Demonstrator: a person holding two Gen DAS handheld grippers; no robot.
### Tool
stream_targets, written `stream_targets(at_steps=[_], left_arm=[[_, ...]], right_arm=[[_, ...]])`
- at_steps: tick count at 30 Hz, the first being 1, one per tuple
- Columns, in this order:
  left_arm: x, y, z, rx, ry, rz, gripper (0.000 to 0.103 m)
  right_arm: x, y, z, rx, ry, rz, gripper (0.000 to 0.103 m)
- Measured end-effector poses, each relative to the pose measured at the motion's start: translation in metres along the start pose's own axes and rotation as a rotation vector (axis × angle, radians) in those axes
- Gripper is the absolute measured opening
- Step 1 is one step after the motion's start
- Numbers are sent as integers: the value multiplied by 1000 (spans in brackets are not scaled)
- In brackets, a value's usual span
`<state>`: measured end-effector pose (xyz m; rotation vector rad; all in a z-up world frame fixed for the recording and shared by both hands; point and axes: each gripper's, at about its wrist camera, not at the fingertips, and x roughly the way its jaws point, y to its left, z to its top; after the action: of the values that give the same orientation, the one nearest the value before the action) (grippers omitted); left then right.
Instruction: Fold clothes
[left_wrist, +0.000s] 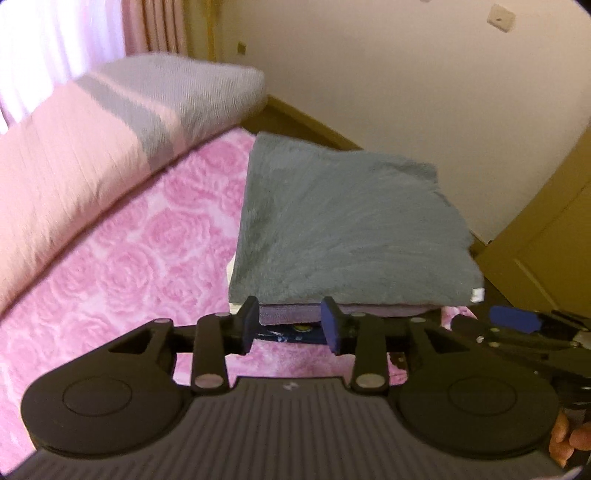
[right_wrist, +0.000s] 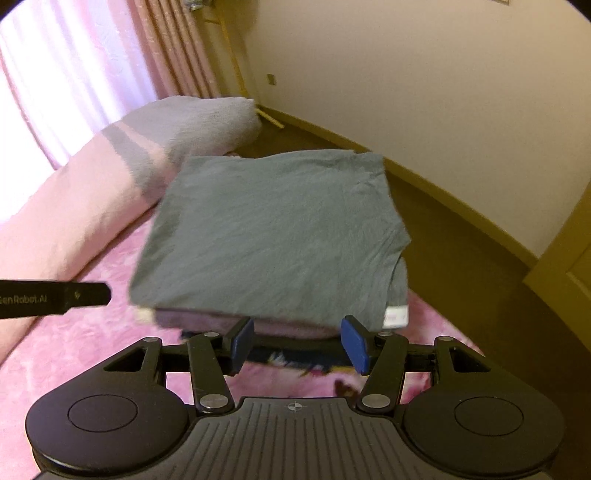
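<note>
The bed (left_wrist: 122, 266), covered in a pink rose-patterned blanket (left_wrist: 155, 236), lies beneath and ahead of both my grippers. A long pink and grey bolster (left_wrist: 122, 122) runs along it, ahead and to the left of my left gripper. Directly in front of both grippers sits a stack of folded clothes. The top piece is a grey folded garment (right_wrist: 273, 236), square in outline, with a white label (right_wrist: 396, 316) at its near right corner, just ahead of my right gripper's right finger. Under it I see a mauve folded piece (left_wrist: 295, 313), and below that a dark printed piece (right_wrist: 295, 357), its near edge showing between my fingers.

My left gripper (left_wrist: 291, 325) is released, jaws apart, with the near edge of the stack just ahead of the blue pads (left_wrist: 332, 325); whether the pads touch the cloth I cannot tell. My right gripper (right_wrist: 299, 343) is likewise released, jaws spread wide, at the near edge of the stack. It grasps nothing that I can confirm.
</note>
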<state>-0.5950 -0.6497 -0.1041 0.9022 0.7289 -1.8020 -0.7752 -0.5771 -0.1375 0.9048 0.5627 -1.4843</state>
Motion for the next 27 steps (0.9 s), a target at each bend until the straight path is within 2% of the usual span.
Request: stream_targets(at_steps=[9, 12, 17, 19, 22, 27], left_arm=[[-70, -12, -30, 47, -49, 35, 36], [-95, -9, -44, 52, -71, 40, 40], [-134, -1, -72, 63, -98, 42, 41], [-151, 3, -85, 68, -112, 47, 45], [-172, 8, -106, 83, -127, 73, 60], [-203, 14, -144, 125, -147, 73, 61]], right_arm=[[-67, 28, -27, 14, -74, -34, 56], [-90, 38, -41, 30, -94, -42, 56], [-130, 58, -68, 62, -125, -52, 56], [-144, 66, -80, 68, -142, -60, 56], [-167, 78, -99, 77, -163, -78, 56], [-202, 100, -136, 84, -179, -128, 56]])
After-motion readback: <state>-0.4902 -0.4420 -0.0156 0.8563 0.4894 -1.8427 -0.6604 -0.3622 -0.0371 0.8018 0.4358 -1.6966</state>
